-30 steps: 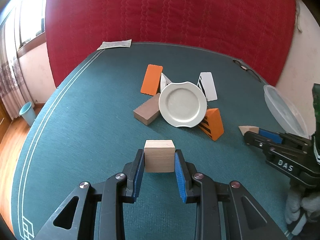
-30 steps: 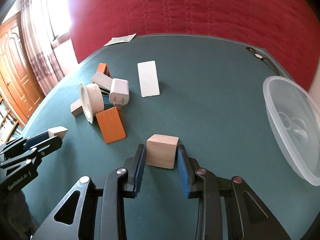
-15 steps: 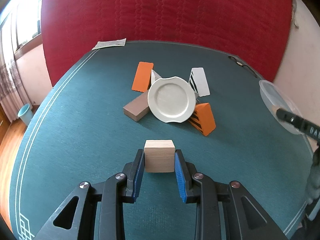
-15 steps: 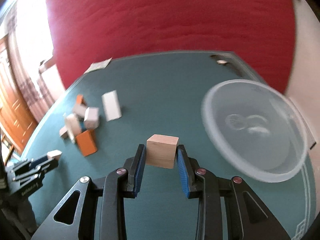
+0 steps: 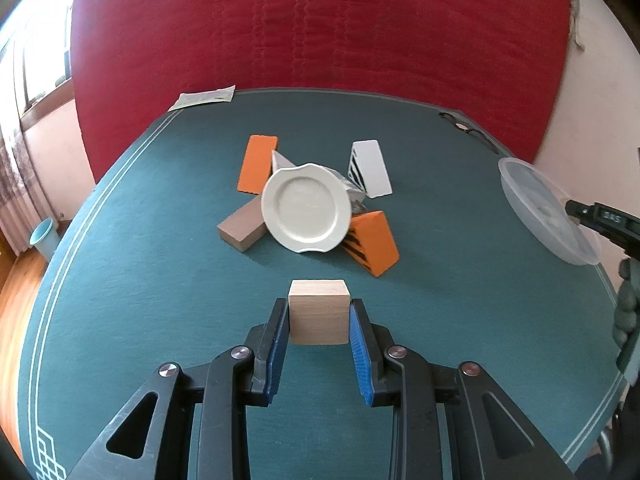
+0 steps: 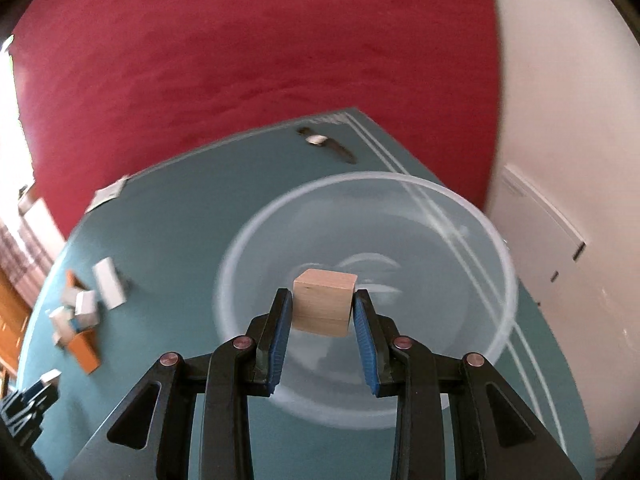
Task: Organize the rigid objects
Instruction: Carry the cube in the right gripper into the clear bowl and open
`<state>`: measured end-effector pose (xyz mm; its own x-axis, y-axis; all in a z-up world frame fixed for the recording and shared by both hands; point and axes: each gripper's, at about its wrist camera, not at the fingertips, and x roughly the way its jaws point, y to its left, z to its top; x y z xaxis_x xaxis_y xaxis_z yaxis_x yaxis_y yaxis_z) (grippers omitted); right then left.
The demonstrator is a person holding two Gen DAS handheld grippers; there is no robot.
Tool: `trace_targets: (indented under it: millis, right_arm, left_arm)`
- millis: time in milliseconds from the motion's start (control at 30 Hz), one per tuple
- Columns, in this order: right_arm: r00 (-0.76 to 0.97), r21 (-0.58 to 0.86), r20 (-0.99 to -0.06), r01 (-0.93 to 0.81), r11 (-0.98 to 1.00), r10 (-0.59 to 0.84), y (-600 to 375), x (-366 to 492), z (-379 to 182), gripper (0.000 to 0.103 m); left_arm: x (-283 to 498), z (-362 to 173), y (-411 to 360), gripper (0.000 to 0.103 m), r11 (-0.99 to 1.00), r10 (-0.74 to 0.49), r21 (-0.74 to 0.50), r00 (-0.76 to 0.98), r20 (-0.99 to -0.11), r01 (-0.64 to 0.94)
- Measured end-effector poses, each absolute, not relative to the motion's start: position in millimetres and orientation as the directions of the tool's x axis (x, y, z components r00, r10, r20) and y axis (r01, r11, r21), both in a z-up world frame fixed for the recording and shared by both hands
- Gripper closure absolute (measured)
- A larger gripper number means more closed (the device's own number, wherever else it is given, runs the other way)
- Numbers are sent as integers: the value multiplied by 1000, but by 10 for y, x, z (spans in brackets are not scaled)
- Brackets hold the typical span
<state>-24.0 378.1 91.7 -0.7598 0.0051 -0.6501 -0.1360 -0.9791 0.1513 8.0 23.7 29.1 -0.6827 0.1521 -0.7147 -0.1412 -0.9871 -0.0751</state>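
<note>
Pale wooden cube (image 6: 325,303) pinched between blue pads of right tongs (image 6: 322,312), above clear round plastic bowl (image 6: 502,256) on teal felt bench (image 6: 172,216). Second pale wooden cube (image 5: 319,312) pinched in left tongs (image 5: 319,322), above bench. Beyond: white scalloped plate (image 5: 306,207) tilted among orange wedge (image 5: 374,246), brown wooden block (image 5: 242,227), orange flat slab (image 5: 257,164), white slab (image 5: 372,168).
</note>
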Motion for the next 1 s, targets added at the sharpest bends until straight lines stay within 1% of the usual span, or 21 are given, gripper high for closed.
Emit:
trace_targets:
  millis: [267,533,833,1000]
  right_arm:
    - [-706,68,-701,-204,-977,99,4065,-433,718,70]
    - [-646,-42,-749,-177,-983,148,4058,-463,630,71]
    - [-567,-108,-801,-176,-978,191,4078,-343,689,71]
    - [-541,-140,-813,-176,-974,215,4089,-114,720,71]
  left_arm:
    - [58,298,352,72,-986,158,-71,-678,-718,-153]
    - [69,313,409,72,-985,157,-68,-680,-717,-156]
    - [40,335,519,72,-984,158,-61,-681,-715,-164]
    - [46,373,587,72,-982,167,-60,-688,-707,-177]
